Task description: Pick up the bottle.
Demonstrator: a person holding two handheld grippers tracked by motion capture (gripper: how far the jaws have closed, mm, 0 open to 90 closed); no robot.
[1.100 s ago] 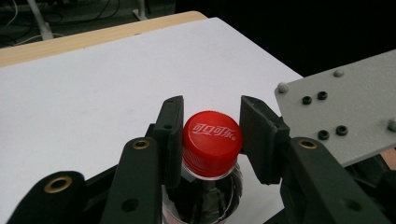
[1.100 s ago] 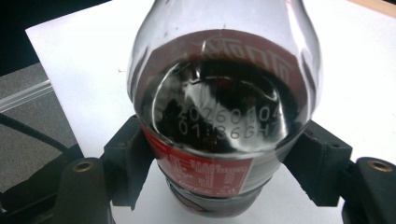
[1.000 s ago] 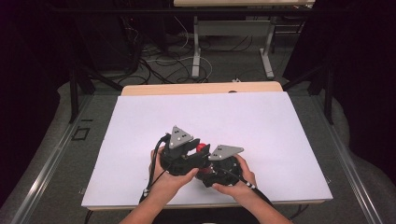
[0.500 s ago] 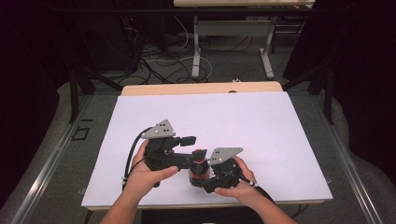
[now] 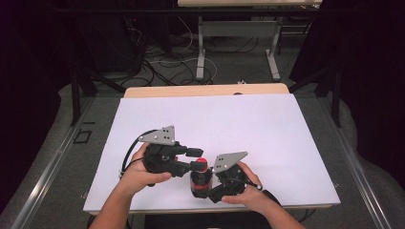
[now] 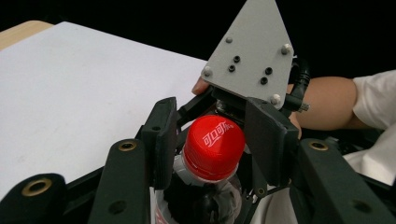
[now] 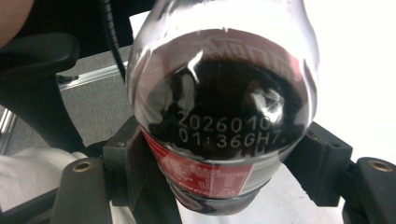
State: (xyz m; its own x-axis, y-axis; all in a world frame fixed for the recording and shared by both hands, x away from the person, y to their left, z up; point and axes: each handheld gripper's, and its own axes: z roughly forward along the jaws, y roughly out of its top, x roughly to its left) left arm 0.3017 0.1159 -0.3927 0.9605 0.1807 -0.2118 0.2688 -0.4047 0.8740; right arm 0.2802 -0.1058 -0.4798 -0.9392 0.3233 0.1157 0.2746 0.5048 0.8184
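A cola bottle [image 5: 200,183] with a red cap [image 5: 202,162] stands roughly upright near the table's front edge. My right gripper [image 5: 206,190] is shut on its labelled body [image 7: 219,112], one pad on each side [image 7: 219,175]. From the left, my left gripper [image 5: 197,159] reaches level to the bottle's top. The cap [image 6: 214,144] sits between its pads [image 6: 164,135], which have just been closing and stand very near it with a thin gap showing. Beyond the cap I see the right gripper's grey plate [image 6: 250,51].
The white table top [image 5: 267,129] stretches behind and to both sides of the hands. The bottle is close to the front edge [image 5: 286,206]. A wooden strip [image 5: 205,89] runs along the far edge, with floor cables and table legs beyond it.
The left gripper drew back to the left off the cap, then came back right so its jaws are around the cap again. The right gripper and bottle stayed put.
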